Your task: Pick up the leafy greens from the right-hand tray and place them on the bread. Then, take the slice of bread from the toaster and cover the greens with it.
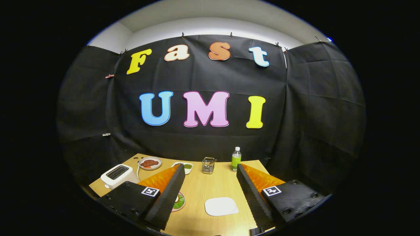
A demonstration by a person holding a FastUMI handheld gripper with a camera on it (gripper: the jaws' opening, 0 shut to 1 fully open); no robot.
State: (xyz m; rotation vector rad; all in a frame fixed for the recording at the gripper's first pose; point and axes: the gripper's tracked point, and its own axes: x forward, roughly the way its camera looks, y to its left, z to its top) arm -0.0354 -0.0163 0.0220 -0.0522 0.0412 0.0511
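Note:
My gripper [210, 167] is held above the wooden table [210, 186], open wide with nothing between its fingers. A white toaster [117, 175] stands to the left of the left finger; its slots look dark, and I cannot tell whether bread is in them. A small white dish of leafy greens [187, 167] sits just past the left fingertip, partly hidden by it. A round green-rimmed plate [179, 201] peeks out from under the left finger, its contents mostly hidden. A flat white square tray [221, 206] lies bare between the fingers, low down.
A plate with a reddish slab of meat [150, 163] sits behind the toaster. A small wire-framed holder [208, 165] and a green-labelled bottle [236, 159] stand at the table's far edge, against the black cloth wall.

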